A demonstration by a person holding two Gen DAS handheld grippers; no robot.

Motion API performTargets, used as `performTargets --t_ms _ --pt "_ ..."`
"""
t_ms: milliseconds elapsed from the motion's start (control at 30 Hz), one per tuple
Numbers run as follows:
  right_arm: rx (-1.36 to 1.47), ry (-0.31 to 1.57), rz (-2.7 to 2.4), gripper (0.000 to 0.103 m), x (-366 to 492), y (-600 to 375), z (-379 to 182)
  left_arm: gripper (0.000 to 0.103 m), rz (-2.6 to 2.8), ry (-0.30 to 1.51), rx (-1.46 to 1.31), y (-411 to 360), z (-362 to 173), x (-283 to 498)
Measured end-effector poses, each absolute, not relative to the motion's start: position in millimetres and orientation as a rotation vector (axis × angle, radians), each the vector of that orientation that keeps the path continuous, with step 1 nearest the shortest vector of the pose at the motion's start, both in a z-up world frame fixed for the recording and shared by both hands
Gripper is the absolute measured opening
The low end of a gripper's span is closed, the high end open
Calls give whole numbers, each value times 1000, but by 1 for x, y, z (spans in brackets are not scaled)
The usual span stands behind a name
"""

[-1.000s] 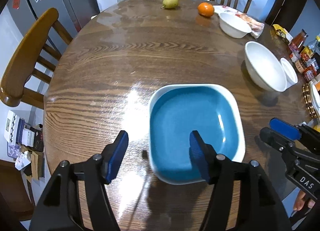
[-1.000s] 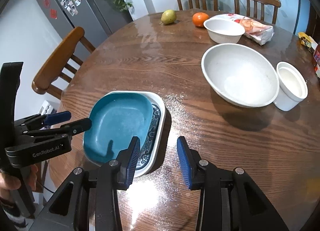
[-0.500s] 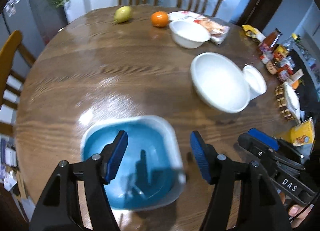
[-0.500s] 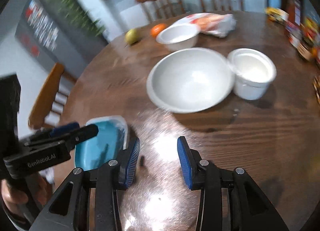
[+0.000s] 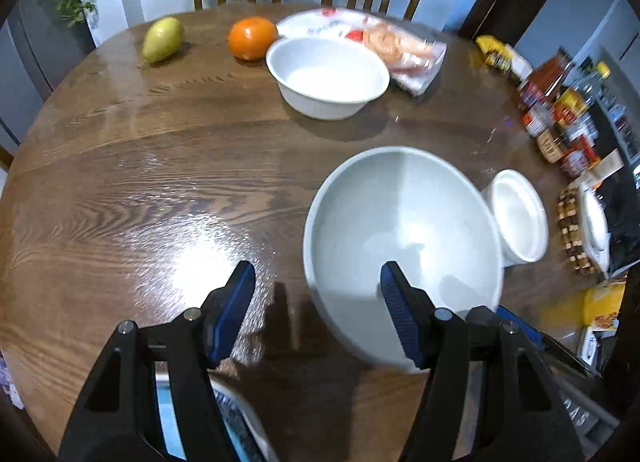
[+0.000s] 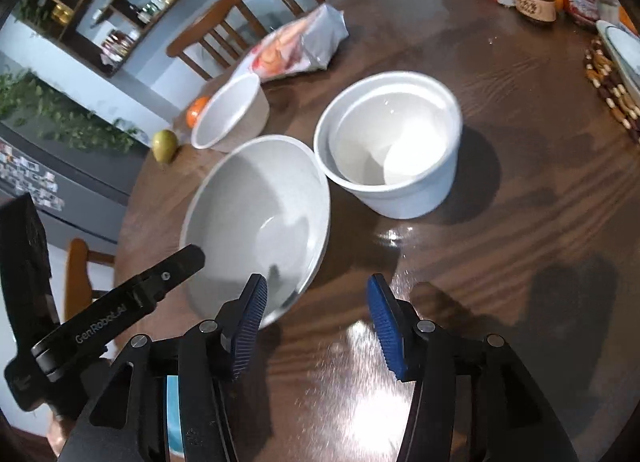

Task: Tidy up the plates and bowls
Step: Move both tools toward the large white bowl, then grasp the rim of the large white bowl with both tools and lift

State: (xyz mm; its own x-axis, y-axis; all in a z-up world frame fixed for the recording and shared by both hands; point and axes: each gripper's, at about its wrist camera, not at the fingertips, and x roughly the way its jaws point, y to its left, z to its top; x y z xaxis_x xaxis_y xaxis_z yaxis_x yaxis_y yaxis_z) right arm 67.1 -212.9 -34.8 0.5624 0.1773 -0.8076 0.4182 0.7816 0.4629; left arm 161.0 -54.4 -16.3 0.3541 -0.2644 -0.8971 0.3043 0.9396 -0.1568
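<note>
— Left wrist view is showing the left gripper (image 5: 316,314) hanging over the table (image 5: 160,166) with its jaws apart and nothing between them; the near rim of the big bowl (image 5: 400,230) is sitting just ahead of its right finger.

— And the right gripper (image 6: 316,322)?

— Its jaws have just been opening, and they are standing apart now over bare wood, empty. The big bowl is lying just beside its left finger, and the deep bowl (image 6: 392,142) is sitting beyond, close against the big one's far rim.

— So which step are they on?

— I'm guessing they are going for a bowl next. The blue plate (image 5: 240,426) is only peeking out under the left gripper at the table's near edge, on a patterned plate as far as I can tell, so that pair is looking stacked already.

— What about the third bowl?

— The small bowl (image 5: 328,74) is sitting well apart at the far side, by the orange (image 5: 252,38) and the snack bag (image 5: 400,50).

— What is the next move asking for?

— One finger inside a rim and one outside, then a firm pinch. Glazed rims are looking slippery to me, so a shallow bite could be letting a bowl tip.
</note>
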Motion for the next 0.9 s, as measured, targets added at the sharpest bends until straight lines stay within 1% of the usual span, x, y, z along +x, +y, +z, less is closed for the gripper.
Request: performTargets --t_ms 67,100,133,167,200,233,267,300,567,900 --pt "694 1016 -143 53 77 -212 -45 61 -359 1174 77 -59 -24 165" --pt "697 1026 -133 51 79 -211 -47 52 -360 1183 95 -60 -26 167" --pt "690 1032 -125 49 81 -210 -49 40 -366 1188 106 -61 -28 168" --pt "678 1034 -117 44 84 -209 -50 36 -379 1195 114 -62 -30 168" --pt "672 1038 -111 36 87 -207 -50 30 -384 1200 119 -62 -32 169" --pt "663 1042 -104 31 89 -206 -50 24 -386 1205 130 -63 -35 170" --pt "651 1047 -96 23 91 -205 -50 21 -395 1211 135 -65 -37 170" --pt "644 1053 -88 20 93 -206 -51 20 -404 1219 140 -66 -39 171" --pt "624 1088 -58 19 85 -206 -54 18 -430 1178 231 -72 -33 156" --pt "614 1135 15 19 38 -190 -43 18 -439 1177 215 -55 -25 96"
